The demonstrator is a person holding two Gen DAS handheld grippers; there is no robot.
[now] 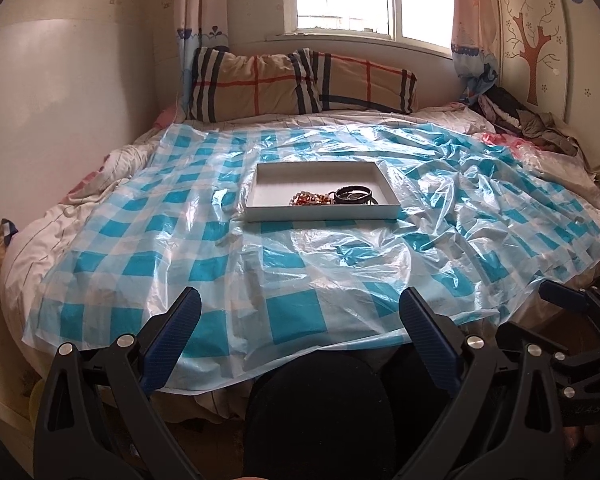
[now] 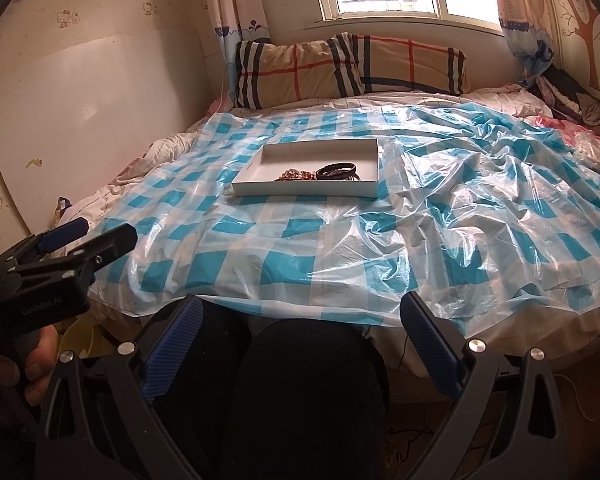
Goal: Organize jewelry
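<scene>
Both tools, the left tool [image 1: 300, 320] and the right tool [image 2: 302, 326], hang released and empty at the bed edge. The beaded bracelet [image 1: 309, 199] and black bangles [image 1: 354, 195] lie in the white tray [image 1: 260, 188]. Approach low and grasp only one piece.

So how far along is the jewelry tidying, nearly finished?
It looks nearly or fully done: the beaded bracelet and black bracelets already lie in the white tray. Left gripper and right gripper hang open and empty, short of the bed. No loose jewelry shows on the checked plastic sheet.
</scene>
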